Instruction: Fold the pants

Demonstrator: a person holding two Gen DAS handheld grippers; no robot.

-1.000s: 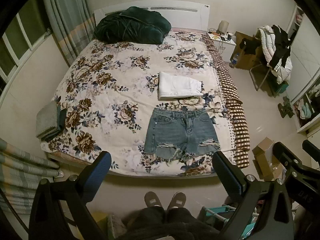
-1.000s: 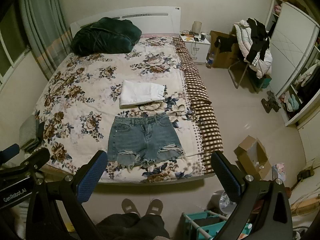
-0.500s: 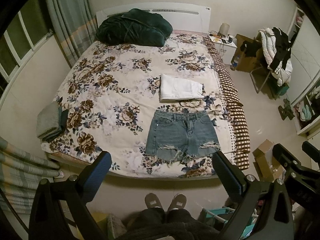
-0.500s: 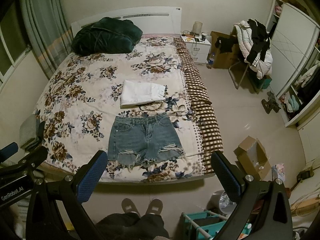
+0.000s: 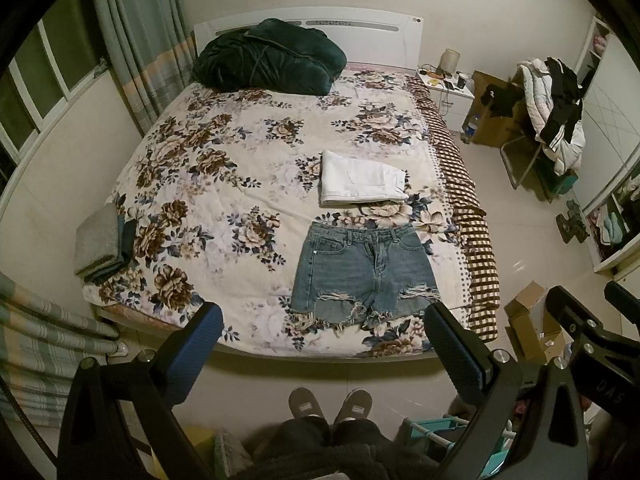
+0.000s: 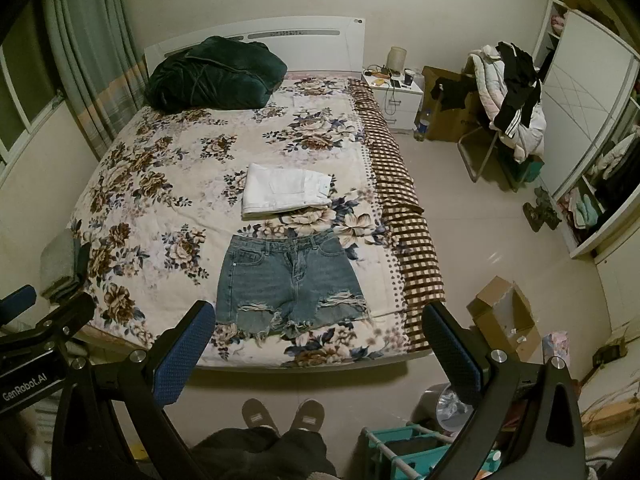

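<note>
Towels (image 5: 102, 245), folded and grey, sit at the bed's (image 5: 224, 184) edge far to our left. Our left hand-held gripper (image 5: 324, 334) hangs released above the floor, fingers wide apart. Just ahead between them, denim shorts (image 5: 362, 270) lie flat on the bedspread, folded white pants (image 5: 360, 178) beyond. Our right hand-held gripper (image 6: 318, 330) is likewise spread and grasps nothing.

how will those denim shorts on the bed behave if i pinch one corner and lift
The denim shorts lie flat and limp on the bed, so they will probably droop from a single pinched corner rather than hold shape. The seamed waistband looks thicker and likely stiffer. The frayed hem threads may snag or slip between the fingers.
</note>
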